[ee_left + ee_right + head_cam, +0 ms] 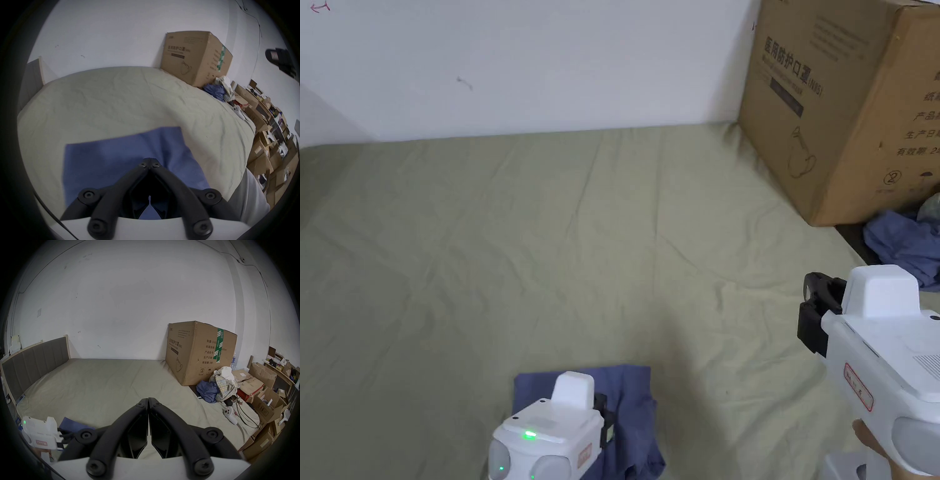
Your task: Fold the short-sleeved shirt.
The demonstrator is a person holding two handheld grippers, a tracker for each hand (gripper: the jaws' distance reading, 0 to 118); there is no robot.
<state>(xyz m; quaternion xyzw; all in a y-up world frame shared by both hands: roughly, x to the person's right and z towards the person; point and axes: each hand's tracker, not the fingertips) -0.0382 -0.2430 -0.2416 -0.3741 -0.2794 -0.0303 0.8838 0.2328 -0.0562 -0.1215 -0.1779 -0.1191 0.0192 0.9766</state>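
Pale green bed sheet (550, 237) carries the folded blue short-sleeved shirt (123, 155) directly beneath the left claw (150, 160) — nearer; right claw (148, 400) well apart. Both closed, empty.

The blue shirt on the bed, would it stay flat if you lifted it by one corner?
Probably not. The blue shirt is thin folded cloth with soft creases, so it would likely droop and unfold. It looks light, and pushing it across the wrinkled bedsheet would probably bunch it.
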